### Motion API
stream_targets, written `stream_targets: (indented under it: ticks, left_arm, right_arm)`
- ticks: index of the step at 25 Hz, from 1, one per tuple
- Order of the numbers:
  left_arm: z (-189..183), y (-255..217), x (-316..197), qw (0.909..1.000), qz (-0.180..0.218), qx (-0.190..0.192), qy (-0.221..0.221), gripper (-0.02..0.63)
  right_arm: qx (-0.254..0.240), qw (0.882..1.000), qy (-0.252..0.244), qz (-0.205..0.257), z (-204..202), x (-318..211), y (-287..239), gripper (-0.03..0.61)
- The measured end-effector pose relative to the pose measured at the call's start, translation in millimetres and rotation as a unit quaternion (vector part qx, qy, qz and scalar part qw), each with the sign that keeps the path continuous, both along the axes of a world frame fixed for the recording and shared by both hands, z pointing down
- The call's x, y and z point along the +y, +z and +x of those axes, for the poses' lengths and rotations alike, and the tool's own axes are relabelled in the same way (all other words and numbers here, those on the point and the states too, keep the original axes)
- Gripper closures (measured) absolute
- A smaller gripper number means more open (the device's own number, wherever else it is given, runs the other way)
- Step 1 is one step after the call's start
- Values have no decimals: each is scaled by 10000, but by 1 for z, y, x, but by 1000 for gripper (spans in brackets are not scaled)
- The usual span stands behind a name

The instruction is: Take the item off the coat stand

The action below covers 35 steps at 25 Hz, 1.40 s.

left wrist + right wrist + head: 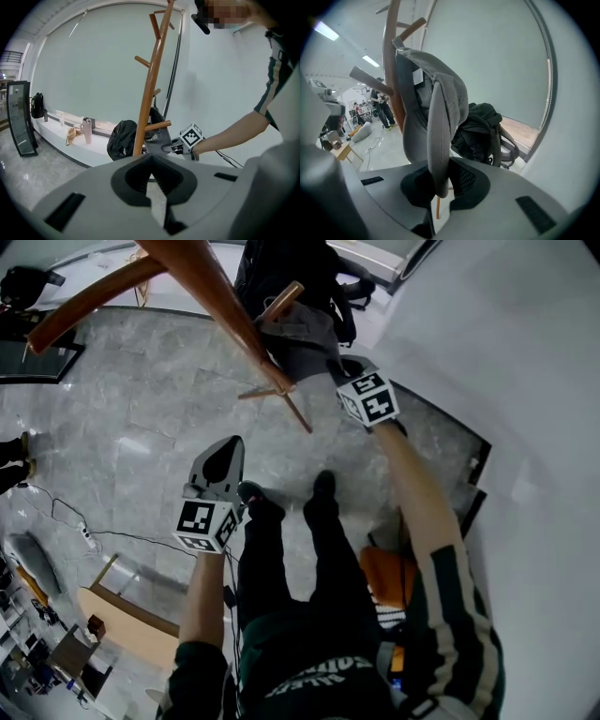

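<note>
A grey cap (pixel 433 108) hangs from a peg of the wooden coat stand (pixel 152 79). Its brim drops between the jaws of my right gripper (pixel 438 190), which is shut on that brim. In the head view the right gripper (pixel 339 371) reaches to the cap (pixel 302 334) beside the slanting pole (pixel 211 292). The left gripper view shows the cap (pixel 157 133) low on the stand with the right gripper (pixel 172 147) at its edge. My left gripper (pixel 225 454) hangs back, lower and to the left, shut with nothing in it (pixel 151 161).
A black backpack (pixel 483 131) sits on the window ledge just behind the stand, with a tumbler (pixel 86 130) farther along it. A white wall (pixel 525 381) stands close on the right. The person's feet (pixel 319 491) are on the marble floor, a cable (pixel 94 535) runs at left.
</note>
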<state>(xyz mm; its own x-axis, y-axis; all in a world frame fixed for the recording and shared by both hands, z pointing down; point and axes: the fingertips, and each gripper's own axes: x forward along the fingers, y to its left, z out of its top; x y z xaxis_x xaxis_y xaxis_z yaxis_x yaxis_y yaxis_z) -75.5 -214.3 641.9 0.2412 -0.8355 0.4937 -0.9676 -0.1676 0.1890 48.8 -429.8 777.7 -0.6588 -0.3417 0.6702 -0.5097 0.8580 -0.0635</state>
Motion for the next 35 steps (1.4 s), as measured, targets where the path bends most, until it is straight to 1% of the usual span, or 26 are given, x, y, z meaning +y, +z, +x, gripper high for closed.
stream_targets:
  ticks: [8,20,30,35]
  left_arm:
    - [7,-3,-1,10000,22,75,-23,614]
    - [14,-26,-10,9998,186,68,-34,614]
    - [18,-49,-16,9996,277,42,2,614]
    - [20,-58,-15,9994,344,48,44,614]
  right_arm:
    - [33,9998,20,213,14,-6,-18,560]
    - [-202,9987,122,442,20,-25,-70,560]
    - [-351,9970,548,422,45,-45,-103,560]
    - [-518,9934,938,410,65,-45,-117,560]
